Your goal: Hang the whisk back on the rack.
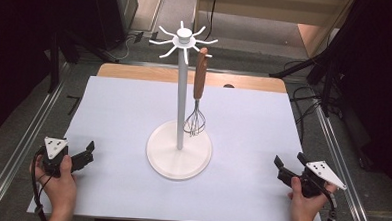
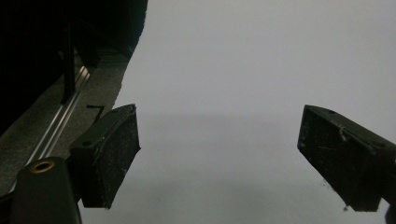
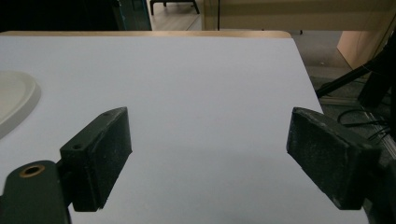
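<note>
White surface (image 1: pixel 123 117) bore a hook stand (image 1: pixel 182 90); its whisk (image 1: pixel 198 90) hung upright, nearer the right tongs (image 1: pixel 282 167). Left tongs (image 1: pixel 84 153) also gaped empty.

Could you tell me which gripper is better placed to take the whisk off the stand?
Probably the right gripper: the whisk hangs on the stand's right side, facing it. Both are open and empty.
</note>
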The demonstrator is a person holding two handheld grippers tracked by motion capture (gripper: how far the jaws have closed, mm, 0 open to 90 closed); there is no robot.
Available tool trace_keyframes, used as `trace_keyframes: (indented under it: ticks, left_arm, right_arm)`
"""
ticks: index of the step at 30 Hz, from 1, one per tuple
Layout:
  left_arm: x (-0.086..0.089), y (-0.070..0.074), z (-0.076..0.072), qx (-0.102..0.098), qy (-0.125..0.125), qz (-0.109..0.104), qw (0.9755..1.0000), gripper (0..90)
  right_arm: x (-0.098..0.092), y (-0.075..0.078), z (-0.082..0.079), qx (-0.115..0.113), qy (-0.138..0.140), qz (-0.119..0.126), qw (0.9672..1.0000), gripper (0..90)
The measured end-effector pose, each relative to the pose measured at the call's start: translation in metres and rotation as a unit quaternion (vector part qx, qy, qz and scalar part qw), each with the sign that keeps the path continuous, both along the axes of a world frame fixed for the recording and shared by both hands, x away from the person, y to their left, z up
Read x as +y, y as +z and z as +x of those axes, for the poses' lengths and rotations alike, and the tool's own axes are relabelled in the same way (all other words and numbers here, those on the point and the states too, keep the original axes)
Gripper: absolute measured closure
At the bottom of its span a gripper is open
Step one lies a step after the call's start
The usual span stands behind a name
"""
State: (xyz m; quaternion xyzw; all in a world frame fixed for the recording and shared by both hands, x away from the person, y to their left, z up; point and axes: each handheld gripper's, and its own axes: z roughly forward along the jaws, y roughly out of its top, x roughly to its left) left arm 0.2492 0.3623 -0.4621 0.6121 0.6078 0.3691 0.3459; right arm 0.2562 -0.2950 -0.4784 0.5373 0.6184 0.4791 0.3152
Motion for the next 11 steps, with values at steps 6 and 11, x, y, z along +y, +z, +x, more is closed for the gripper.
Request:
trace_keyframes:
  ticks: [6,11]
  left_arm:
    - [0.0,0.0,0.0001,0.0,-0.002,0.001,1.0,13.5]
    - [0.0004,0.0001,0.0002,0.003,-0.001,-0.001,1.0,13.5]
  right_arm:
    - [0.0045,-0.0042,0.0,0.002,0.006,-0.003,1.0,15.5]
    - [0.0041,-0.0049,0.0022,0.005,0.009,0.005,0.9999,17.9]
